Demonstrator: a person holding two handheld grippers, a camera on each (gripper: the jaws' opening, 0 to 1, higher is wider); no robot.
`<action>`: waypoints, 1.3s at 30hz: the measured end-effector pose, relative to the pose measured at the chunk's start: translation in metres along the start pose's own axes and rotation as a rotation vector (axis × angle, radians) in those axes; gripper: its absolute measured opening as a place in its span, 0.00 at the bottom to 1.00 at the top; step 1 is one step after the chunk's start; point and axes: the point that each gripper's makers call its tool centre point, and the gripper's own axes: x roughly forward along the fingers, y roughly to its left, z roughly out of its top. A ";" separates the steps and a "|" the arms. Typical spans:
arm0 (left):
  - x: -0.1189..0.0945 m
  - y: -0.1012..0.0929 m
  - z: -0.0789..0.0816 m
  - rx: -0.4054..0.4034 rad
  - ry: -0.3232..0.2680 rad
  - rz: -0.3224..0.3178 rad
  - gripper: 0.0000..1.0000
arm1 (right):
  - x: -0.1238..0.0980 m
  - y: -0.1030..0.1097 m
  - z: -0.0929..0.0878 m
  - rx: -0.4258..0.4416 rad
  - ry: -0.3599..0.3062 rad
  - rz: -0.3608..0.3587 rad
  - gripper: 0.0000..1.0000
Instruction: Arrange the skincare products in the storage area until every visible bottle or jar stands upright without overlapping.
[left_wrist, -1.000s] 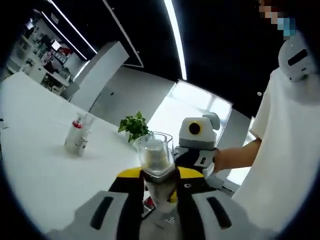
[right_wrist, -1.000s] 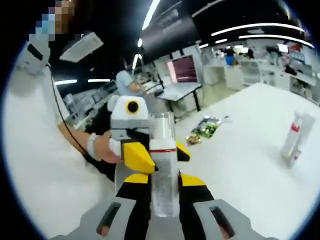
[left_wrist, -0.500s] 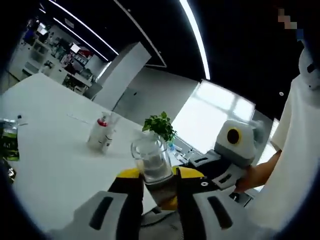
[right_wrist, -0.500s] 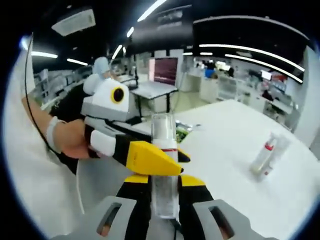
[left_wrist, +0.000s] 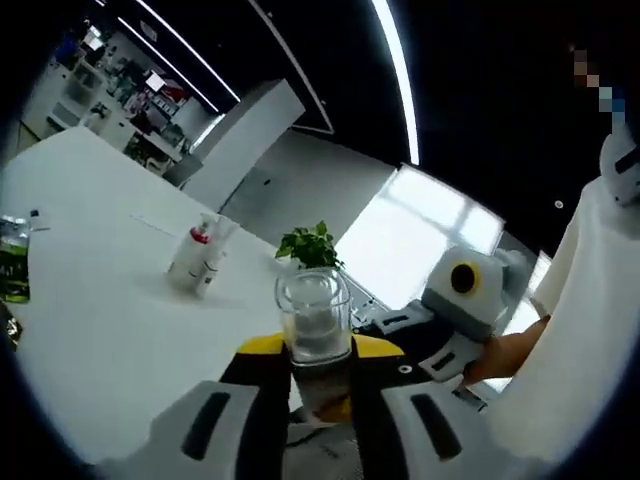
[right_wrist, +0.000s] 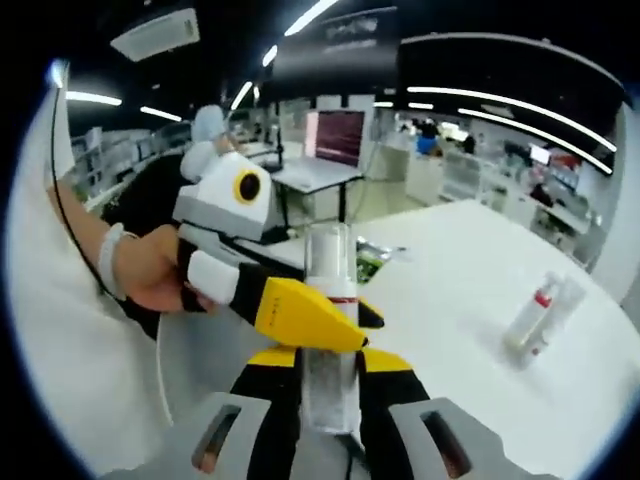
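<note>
No readable writing or brand on anything; labels are too small or blurred. Left gripper (left_wrist: 318, 375) has its jaws closed tight on a clear bottle (left_wrist: 315, 322) with a transparent cap, held up off the white desk (left_wrist: 90, 310), cap end pointing away from the camera. Right gripper (right_wrist: 330, 385) is clamped on the same clear bottle (right_wrist: 330, 330) from the other side; in the right gripper view a thin red band shows around it just below the clear cap. Left gripper's yellow-tipped jaw (right_wrist: 300, 315) crosses in front of the bottle there, with a hand (right_wrist: 150, 270) behind it. Right gripper body (left_wrist: 455, 300) comes into the left gripper view from the right, held by a hand (left_wrist: 500, 350).

Far out on the desk, a pair of white tubes with red on them (left_wrist: 198, 257) stand close together, well apart from the grippers (right_wrist: 540, 312). Green packet (left_wrist: 12, 270) lies at the desk edge. Small leafy plant (left_wrist: 308, 245) sits beyond the held bottle.
</note>
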 end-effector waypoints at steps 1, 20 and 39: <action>0.000 -0.002 0.000 0.005 0.002 -0.012 0.18 | -0.001 0.002 0.000 -0.006 -0.001 0.021 0.17; -0.003 -0.051 -0.004 0.015 0.017 -0.262 0.18 | -0.038 0.030 0.002 0.294 -0.076 0.475 0.19; -0.013 -0.054 0.018 -0.021 -0.097 -0.326 0.18 | -0.032 0.040 0.023 0.311 -0.123 0.531 0.17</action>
